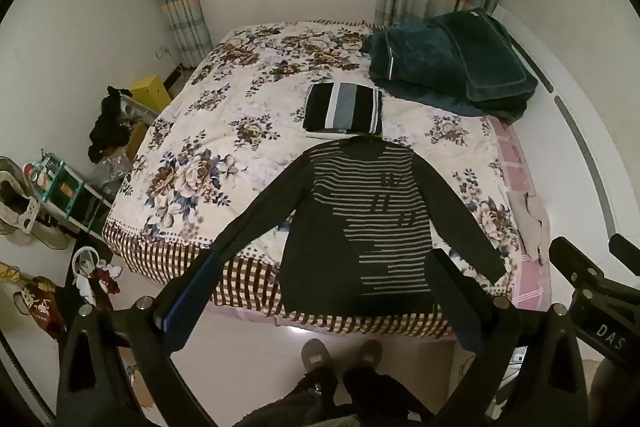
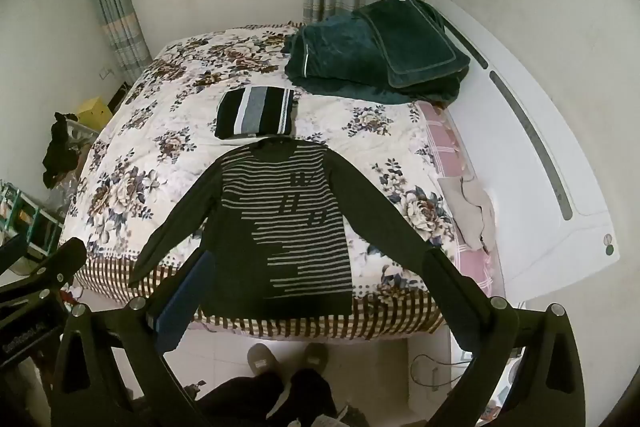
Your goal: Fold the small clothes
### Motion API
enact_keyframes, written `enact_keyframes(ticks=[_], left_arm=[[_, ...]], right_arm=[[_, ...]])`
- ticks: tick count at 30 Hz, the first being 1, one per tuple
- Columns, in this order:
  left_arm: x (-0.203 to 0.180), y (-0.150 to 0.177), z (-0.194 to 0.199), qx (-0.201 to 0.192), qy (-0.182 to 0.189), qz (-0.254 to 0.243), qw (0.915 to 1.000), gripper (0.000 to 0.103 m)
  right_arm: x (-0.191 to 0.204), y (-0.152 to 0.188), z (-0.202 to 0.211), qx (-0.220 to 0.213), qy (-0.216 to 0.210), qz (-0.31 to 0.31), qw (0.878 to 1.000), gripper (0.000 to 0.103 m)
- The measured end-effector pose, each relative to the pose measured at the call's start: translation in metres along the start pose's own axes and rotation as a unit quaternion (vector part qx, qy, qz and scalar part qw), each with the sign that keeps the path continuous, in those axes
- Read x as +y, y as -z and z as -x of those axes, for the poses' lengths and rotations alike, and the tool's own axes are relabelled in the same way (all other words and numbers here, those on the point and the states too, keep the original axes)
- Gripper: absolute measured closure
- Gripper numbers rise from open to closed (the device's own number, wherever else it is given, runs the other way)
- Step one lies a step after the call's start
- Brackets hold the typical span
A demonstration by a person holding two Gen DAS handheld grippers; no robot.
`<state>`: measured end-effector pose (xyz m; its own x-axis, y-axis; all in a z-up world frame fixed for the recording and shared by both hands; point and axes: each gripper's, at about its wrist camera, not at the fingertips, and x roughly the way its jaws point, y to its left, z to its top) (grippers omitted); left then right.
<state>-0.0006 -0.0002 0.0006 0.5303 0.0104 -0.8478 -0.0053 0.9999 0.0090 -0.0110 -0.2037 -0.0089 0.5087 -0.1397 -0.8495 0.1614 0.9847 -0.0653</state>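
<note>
Striped sweater [image 1: 360, 227] spread flat at bed [image 1: 224, 131] foot edge, sleeves splayed, below and apart from both tools. Left gripper [image 1: 324, 291] and right gripper [image 2: 316, 287]: jaws wide, holding nothing. 1 folded garment [image 1: 344, 111] just beyond collar.

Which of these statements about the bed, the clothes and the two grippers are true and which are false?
1. The striped sweater lies spread flat with both sleeves out. True.
2. The left gripper is shut on a sleeve. False: it is open and holds nothing.
3. A folded garment lies beyond the sweater's collar. True.
4. The green blanket covers the sweater. False: it is piled at the far corner of the bed, apart from the sweater.
5. The right gripper is open. True.
</note>
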Motion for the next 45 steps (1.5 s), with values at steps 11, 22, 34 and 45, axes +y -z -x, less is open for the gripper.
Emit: enact_keyframes(ticks=[11,22,34,45], left_arm=[[-0.0002,-0.0003,-0.0006,0.002,0.005,0.0,1.0,0.0],[0.0,-0.0003,-0.001,0.0,0.006,0.002,1.0,0.0],[0.0005,-0.0001,-0.001,-0.001,0.007,0.002,1.0,0.0],[0.0007,-0.0001,-0.0006,-0.001,0.008,0.003,1.0,0.0]], right_arm=[[-0.0005,-0.0002,0.0,-0.001,-0.001,-0.001,1.0,0.0],[-0.0015,-0.0015,-0.0005,-0.002,-0.001,0.0,1.0,0.0],[0.0,-0.0035,-0.0013,-0.004,0.0,0.001,1.0,0.0],[0.0015,-0.0066,-0.0016,-0.004,0.0,0.001,1.0,0.0]])
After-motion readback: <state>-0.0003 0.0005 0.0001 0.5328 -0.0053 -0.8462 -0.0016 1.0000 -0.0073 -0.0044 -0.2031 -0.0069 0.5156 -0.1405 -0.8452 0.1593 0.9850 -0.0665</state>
